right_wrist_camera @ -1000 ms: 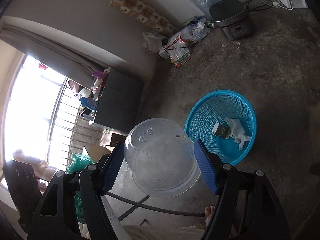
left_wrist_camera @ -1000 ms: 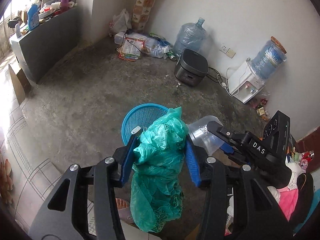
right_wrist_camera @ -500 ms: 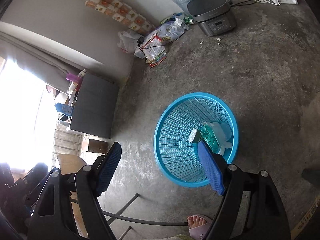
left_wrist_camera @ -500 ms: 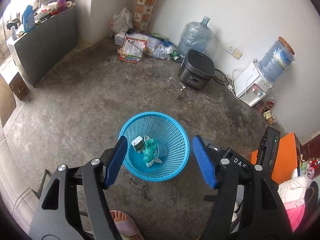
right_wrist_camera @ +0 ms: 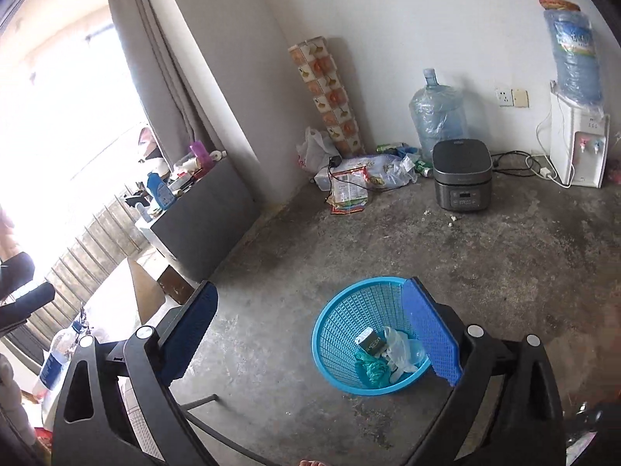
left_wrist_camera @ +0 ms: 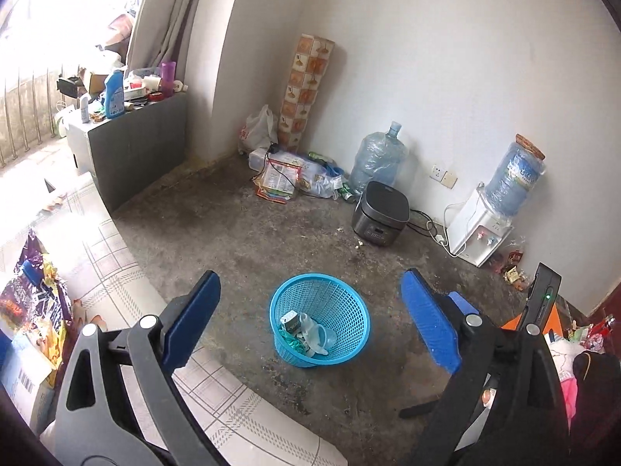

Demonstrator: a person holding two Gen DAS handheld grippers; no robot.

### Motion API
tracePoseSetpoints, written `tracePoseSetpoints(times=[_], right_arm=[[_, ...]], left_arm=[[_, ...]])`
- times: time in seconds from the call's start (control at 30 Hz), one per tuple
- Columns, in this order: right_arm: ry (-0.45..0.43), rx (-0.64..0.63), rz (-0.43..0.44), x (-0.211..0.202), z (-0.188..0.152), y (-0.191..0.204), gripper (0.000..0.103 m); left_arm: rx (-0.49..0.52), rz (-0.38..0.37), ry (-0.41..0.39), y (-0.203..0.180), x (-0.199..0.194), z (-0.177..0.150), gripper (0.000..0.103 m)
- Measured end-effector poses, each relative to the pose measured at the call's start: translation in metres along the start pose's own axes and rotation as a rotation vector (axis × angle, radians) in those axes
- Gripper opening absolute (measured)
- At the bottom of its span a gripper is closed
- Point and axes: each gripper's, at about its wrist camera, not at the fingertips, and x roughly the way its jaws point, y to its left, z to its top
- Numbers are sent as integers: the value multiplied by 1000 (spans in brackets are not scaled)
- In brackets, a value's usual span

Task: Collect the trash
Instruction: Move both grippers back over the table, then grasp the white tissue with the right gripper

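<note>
A blue mesh basket (left_wrist_camera: 345,305) stands on the concrete floor. In it lie a crumpled green plastic bag (left_wrist_camera: 289,339), a clear plastic container (left_wrist_camera: 316,336) and a small box (left_wrist_camera: 291,320). My left gripper (left_wrist_camera: 309,275) hangs well above and short of the basket, its jaws opening wide with nothing between them. In the right wrist view the basket (right_wrist_camera: 349,310) sits low and right, with the green bag (right_wrist_camera: 370,367) and clear container (right_wrist_camera: 401,349) inside. My right gripper (right_wrist_camera: 309,284) is also opening and holds nothing; its right finger overlaps the basket's rim in the picture.
A dark rice cooker (left_wrist_camera: 380,213), a big water bottle (left_wrist_camera: 378,159) and a white water dispenser (left_wrist_camera: 481,233) line the far wall. Packets and bags (left_wrist_camera: 287,178) litter the corner. A grey cabinet (left_wrist_camera: 136,147) stands left, and snack bags (left_wrist_camera: 35,303) lie nearer.
The left gripper let go of the green bag and the right gripper let go of the clear container; both now lie in the basket. Both grippers opened wide, rose and drew back.
</note>
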Motion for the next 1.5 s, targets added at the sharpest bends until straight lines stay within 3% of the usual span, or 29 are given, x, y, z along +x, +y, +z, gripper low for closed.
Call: tracePoseSetpoints(times=[0.17,0.33,0.5,0.7,0.87,1.0,1.27,1.5], right_arm=[[-51,-113,35,-36,-3,40,96],[-35,-131,160,-59,-1,67,96],[32,-136,297,-64,-6,104,96],[156,-131,458,-61,-29,151,96],[278,-130,536,-52,-47,183,90],[364,-137,561,-46,-60,203,85],[540,-115,607,-13,-84,237,71],[636,-152,623,14,-108,264,65]], left_arm=[[-26,96,-98,29,-72,-14,91],[-54,179,-169,66,-141,-40,91],[-119,289,-189,107,-196,-73,91],[-188,351,-180,135,-229,-106,91],[-191,369,-177,143,-236,-122,89],[-170,396,-152,144,-227,-122,75],[-207,363,-68,168,-197,-110,51],[-286,464,49,216,-152,-98,50]])
